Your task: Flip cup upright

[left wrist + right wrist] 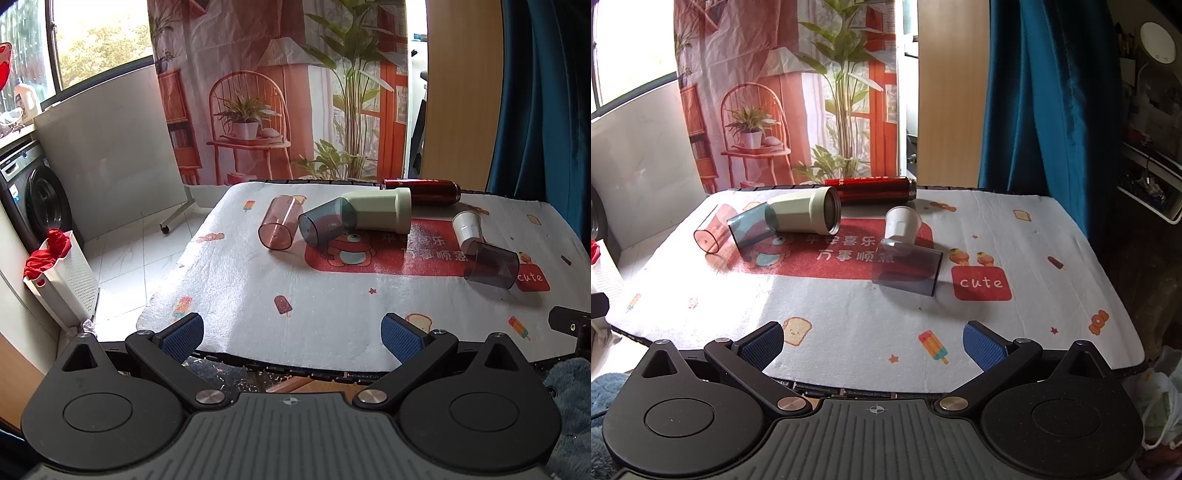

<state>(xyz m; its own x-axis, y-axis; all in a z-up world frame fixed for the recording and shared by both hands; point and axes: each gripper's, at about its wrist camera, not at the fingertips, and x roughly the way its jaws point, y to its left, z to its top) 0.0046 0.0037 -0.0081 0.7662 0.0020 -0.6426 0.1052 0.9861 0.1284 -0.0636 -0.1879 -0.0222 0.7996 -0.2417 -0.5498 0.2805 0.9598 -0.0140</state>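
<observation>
Several cups lie on their sides on the cloth-covered table [332, 317]: a clear pink cup [277, 225] [713, 230], a clear blue cup [327, 226] [751, 230], a pale green mug [380, 210] [809, 214], a small white cup [467, 227] [901, 225] and a smoky grey cup [491, 269] [908, 271]. A red bottle [424, 190] [875, 188] lies at the back. My left gripper [291, 338] is open and empty at the table's near edge. My right gripper [873, 349] is open and empty at the near edge too.
A white laundry basket [62, 280] with red cloth stands on the floor to the left, by a washing machine [33, 199]. A printed backdrop [280, 92] hangs behind the table and a blue curtain [1045, 96] to the right. Shelves [1152, 177] are at far right.
</observation>
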